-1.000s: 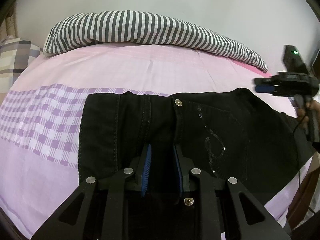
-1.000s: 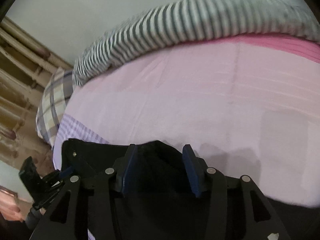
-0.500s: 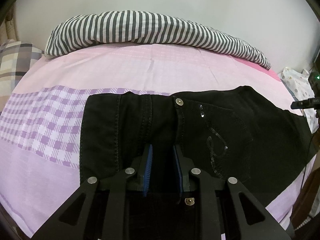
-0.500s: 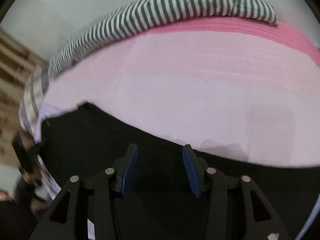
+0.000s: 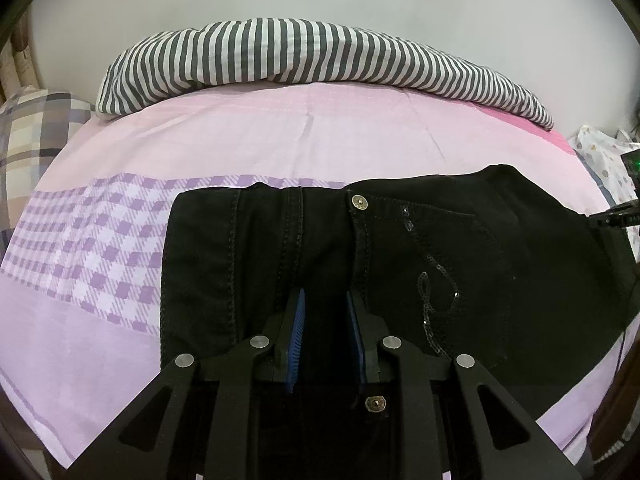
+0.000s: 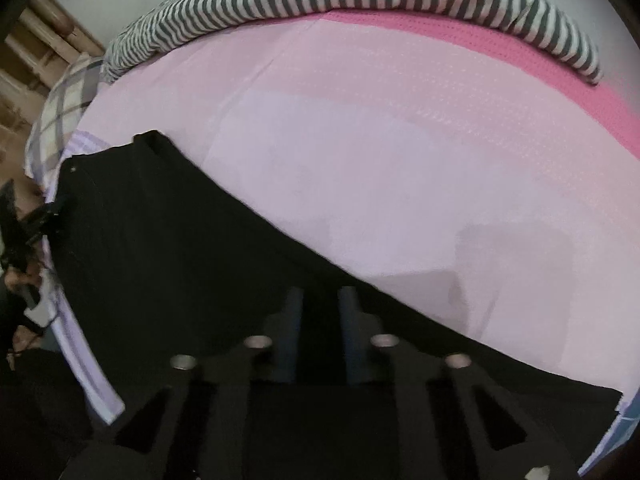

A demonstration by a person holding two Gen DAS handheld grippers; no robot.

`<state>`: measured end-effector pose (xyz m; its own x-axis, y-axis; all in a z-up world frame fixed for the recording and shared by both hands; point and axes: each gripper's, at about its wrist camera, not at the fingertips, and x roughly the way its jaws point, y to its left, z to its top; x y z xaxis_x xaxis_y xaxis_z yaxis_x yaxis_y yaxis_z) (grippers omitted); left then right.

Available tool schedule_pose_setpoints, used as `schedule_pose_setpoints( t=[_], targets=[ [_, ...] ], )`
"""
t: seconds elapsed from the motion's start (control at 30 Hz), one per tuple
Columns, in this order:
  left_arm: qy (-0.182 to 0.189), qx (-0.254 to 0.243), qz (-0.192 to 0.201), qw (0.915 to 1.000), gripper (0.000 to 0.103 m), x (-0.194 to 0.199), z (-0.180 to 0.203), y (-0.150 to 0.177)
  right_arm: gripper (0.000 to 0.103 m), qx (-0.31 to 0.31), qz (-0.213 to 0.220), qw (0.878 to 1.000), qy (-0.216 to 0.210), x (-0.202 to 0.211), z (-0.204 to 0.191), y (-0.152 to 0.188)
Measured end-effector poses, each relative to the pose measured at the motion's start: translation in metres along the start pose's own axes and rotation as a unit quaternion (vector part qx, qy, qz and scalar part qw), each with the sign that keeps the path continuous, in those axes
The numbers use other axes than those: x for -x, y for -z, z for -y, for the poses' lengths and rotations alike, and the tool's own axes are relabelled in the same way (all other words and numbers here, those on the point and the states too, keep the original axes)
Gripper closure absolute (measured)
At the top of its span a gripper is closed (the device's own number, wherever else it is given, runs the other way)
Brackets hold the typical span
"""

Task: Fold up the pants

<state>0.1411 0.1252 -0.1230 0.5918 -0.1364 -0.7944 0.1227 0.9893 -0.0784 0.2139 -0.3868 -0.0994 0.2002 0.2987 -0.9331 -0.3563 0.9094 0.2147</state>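
Note:
Black pants [image 5: 440, 248] lie on the pink bed, waistband toward the left, with a metal button and a sequin-trimmed pocket showing. My left gripper [image 5: 323, 300] sits low over the waist area, its blue pads a narrow gap apart with black fabric between them. In the right wrist view the pants [image 6: 168, 248] stretch as a long dark band across the sheet. My right gripper [image 6: 320, 296] is over the leg, its jaws narrowed around dark cloth. The left gripper [image 6: 24, 224] shows at that view's left edge.
A striped grey-and-white pillow [image 5: 312, 60] lies along the far side by the wall. A plaid pillow [image 5: 24, 128] is at the far left. The pink sheet [image 5: 280, 140] has a purple checked band. A spotted cloth [image 5: 600, 156] lies off the right edge.
My right gripper has moved away to the right along the pants leg, dropped onto the cloth, and its jaws have narrowed. The left gripper has hardly moved.

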Motion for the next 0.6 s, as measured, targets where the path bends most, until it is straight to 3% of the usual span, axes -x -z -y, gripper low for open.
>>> schedule_pose_setpoints(
  t=[0.17, 0.33, 0.5, 0.6],
  targets=[
    [-0.005, 0.004, -0.001, 1.0000, 0.079, 0.000, 0.001, 0.000, 0.103, 0.013, 0.034, 0.999, 0.039, 0.008, -0.011, 0.003],
    [-0.011, 0.008, -0.002, 0.9999, 0.079, 0.000, 0.002, 0.000, 0.103, -0.023, 0.045, 0.996, 0.067, -0.003, -0.010, 0.002],
    [-0.038, -0.007, 0.028, 0.9989, 0.079, 0.018, 0.019, -0.003, 0.098, -0.100, 0.120, 0.987, 0.038, 0.023, -0.005, 0.017],
    [-0.041, -0.045, 0.059, 0.9964, 0.075, 0.033, 0.042, -0.004, 0.092, -0.128, 0.154, 0.978, 0.056, 0.047, -0.007, 0.040]
  ],
)
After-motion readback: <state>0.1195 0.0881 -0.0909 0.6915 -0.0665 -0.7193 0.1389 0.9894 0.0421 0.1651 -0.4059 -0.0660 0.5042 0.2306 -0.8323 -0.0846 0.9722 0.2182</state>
